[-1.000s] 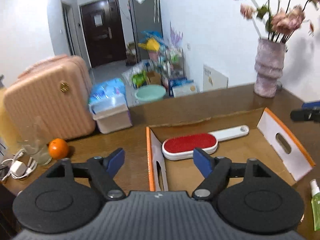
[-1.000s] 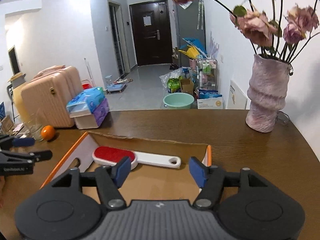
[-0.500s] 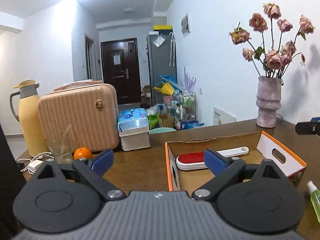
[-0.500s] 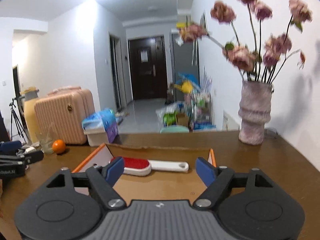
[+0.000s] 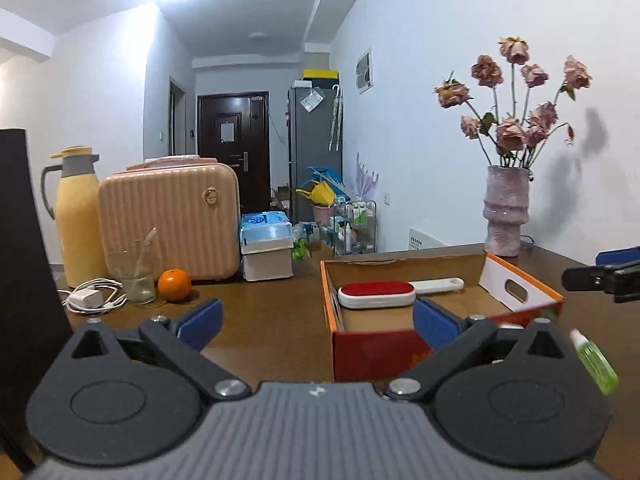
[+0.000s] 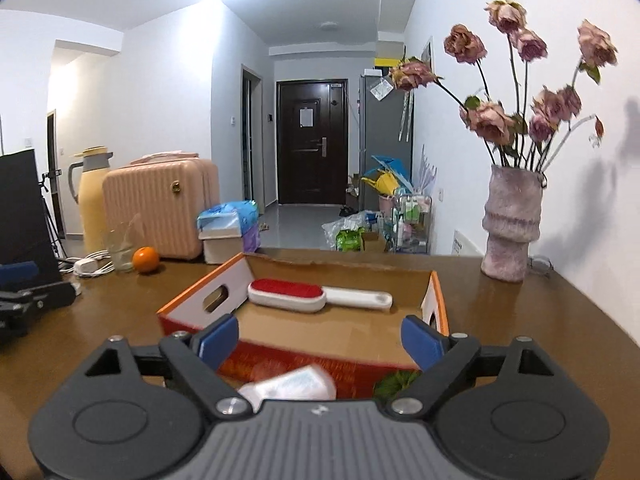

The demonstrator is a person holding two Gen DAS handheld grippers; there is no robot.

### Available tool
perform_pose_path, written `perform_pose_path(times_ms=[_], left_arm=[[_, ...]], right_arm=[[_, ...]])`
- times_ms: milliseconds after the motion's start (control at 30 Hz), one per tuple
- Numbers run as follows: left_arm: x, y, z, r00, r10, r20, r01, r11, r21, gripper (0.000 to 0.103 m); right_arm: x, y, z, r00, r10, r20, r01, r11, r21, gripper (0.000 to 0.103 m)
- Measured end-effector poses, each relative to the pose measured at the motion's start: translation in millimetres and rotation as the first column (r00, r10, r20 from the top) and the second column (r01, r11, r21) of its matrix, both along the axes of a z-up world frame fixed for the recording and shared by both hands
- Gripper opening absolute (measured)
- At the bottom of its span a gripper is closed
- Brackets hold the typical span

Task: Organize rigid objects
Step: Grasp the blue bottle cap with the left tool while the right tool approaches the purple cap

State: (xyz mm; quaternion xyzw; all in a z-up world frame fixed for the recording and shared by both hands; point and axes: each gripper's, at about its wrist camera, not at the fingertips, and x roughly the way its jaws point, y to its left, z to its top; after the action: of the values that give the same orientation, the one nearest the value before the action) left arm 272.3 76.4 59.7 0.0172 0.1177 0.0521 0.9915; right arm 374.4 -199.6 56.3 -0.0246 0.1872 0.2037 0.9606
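1. Lint brush (image 6: 286, 295), red pad up, lying inside cardboard box (image 6: 336, 270) on table (image 6: 520, 320).
2. Left gripper (image 5: 316, 320): spread wide, holding nothing, short of box.
3. Right gripper (image 6: 320, 338): spread wide, holding nothing, at box's near wall.

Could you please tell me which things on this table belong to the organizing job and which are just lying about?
Job: cardboard box, red lint brush inside it, green spray bottle beside the box.

Lying about: orange, vase of dried roses, pink suitcase, yellow thermos, charger cable.
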Motion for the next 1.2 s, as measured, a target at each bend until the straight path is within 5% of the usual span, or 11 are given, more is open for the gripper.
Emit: perform_pose_path(times_ms=[167, 467, 667, 900, 1200], left_arm=[[-45, -9, -15, 0.999, 0.036, 0.01, -0.036, 0.999, 0.017, 0.103], [-111, -12, -46, 0.999, 0.025, -0.029, -0.026, 1.0, -0.007, 0.103], [-142, -4, -42, 0.998, 0.047, -0.052, -0.049, 0.998, -0.028, 0.103], [-128, -9, -46, 0.994, 0.032, -0.105, -0.035, 0.999, -0.028, 0.103], [-71, -53, -66, 0.964, -0.126, -0.234, 0.126, 0.992, -0.016, 0.103]], right_arm=[[-31, -9, -13, 0.998, 0.018, -0.056, -0.016, 0.999, 0.039, 0.088], [-115, -14, -40, 0.999, -0.009, 0.039, 0.007, 0.999, 0.043, 0.09], [-156, -15, -59, 0.998, -0.059, 0.012, 0.059, 0.998, -0.016, 0.09], [-167, -20, -71, 0.997, -0.069, -0.021, 0.068, 0.998, -0.012, 0.09], [-134, -24, -85, 0.995, -0.07, -0.066, 0.068, 0.997, -0.027, 0.09]])
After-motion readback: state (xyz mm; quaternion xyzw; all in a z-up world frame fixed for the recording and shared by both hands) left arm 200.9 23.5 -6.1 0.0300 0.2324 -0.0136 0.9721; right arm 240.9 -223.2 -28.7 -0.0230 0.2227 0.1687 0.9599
